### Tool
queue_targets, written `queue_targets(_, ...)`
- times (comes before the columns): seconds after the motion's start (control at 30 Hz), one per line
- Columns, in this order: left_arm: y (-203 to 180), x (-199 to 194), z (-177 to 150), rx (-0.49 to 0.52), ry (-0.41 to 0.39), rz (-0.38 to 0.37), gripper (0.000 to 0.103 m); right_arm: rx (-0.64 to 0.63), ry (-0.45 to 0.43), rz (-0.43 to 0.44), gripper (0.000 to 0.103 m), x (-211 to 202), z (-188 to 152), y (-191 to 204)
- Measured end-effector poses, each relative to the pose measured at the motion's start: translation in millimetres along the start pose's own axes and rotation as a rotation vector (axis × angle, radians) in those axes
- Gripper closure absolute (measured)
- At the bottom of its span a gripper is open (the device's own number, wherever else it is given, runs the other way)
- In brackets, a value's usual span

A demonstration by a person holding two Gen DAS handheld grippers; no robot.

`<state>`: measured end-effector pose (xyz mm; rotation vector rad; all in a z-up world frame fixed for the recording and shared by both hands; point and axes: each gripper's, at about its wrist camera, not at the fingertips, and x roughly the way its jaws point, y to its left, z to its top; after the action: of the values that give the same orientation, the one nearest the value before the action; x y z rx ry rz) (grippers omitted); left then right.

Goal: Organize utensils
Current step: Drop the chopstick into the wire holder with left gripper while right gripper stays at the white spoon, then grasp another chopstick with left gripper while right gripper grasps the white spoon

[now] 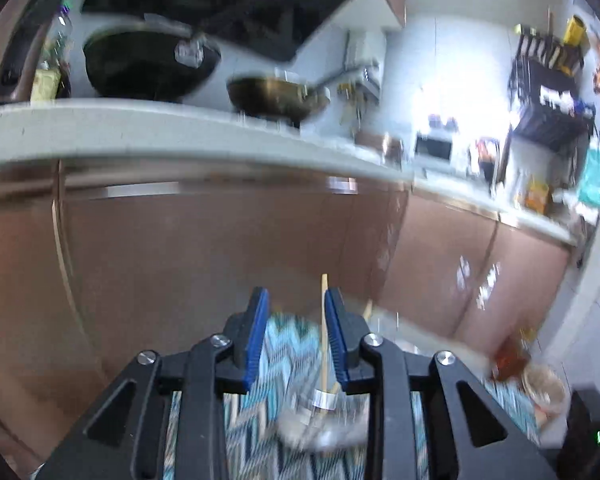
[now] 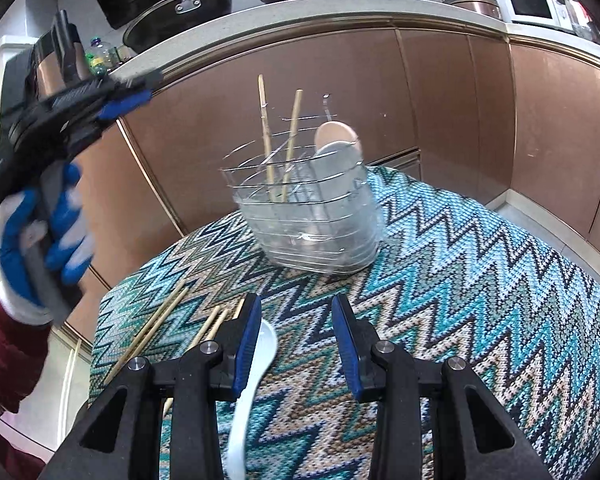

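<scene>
Hovering apart-jawed and empty, the right gripper (image 2: 296, 344) sits above the white spoon (image 2: 248, 384); the left gripper (image 1: 296, 336) likewise gapes over the wire basket (image 2: 304, 216).

Bright kitchen light, left view motion-blurred, fisheye edges warped.

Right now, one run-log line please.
left tool: open, raised, empty | right tool: open, over white spoon | wire basket: chopsticks, spoons inside | loose chopsticks: on cloth

Left tool (image 1: 296, 312) agape above blurred wire basket (image 1: 324, 424); chopstick (image 1: 324, 336) upright beside right finger; zigzag cloth (image 1: 284, 344) beneath
</scene>
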<state>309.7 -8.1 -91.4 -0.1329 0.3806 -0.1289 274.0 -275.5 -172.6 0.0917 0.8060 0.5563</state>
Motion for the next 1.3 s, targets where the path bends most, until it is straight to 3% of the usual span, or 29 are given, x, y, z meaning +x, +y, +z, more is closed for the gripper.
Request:
queue_targets(0.13, 13, -10, -23, 0.0, 0.177, -0.046, 0.075, -0.013, 0.011, 0.004, 0.068, -1, -2, 9)
queue_targets(0.3, 25, 5, -69, -0.079, 0.512, -0.166, 0.076, -0.031, 0.034, 0.012, 0.069, 1, -4, 19)
queue_targets(0.43, 31, 31, -102, -0.122, 0.717, -0.171, 0.082, -0.028, 0.062, 0.026, 0.068, 6, -6, 21)
queue_targets(0.53, 35, 50, -120, -0.146, 0.824, -0.162, 0.086, -0.022, 0.097, 0.047, 0.069, 15, -7, 19)
queue_targets(0.73, 30, 70, -136, -0.125, 0.917, -0.152, 0.091, -0.009, 0.196, 0.108, 0.069, 47, -9, 7)
queue_targets(1.23, 14, 118, -149, -0.114, 1.059, -0.123, 0.094, -0.059, 0.405, 0.296, 0.069, 117, 0, -19)
queue_targets(1.3, 13, 121, -150, -0.114, 1.067, -0.118, 0.097, -0.07, 0.428, 0.319, 0.072, 123, 0, -19)
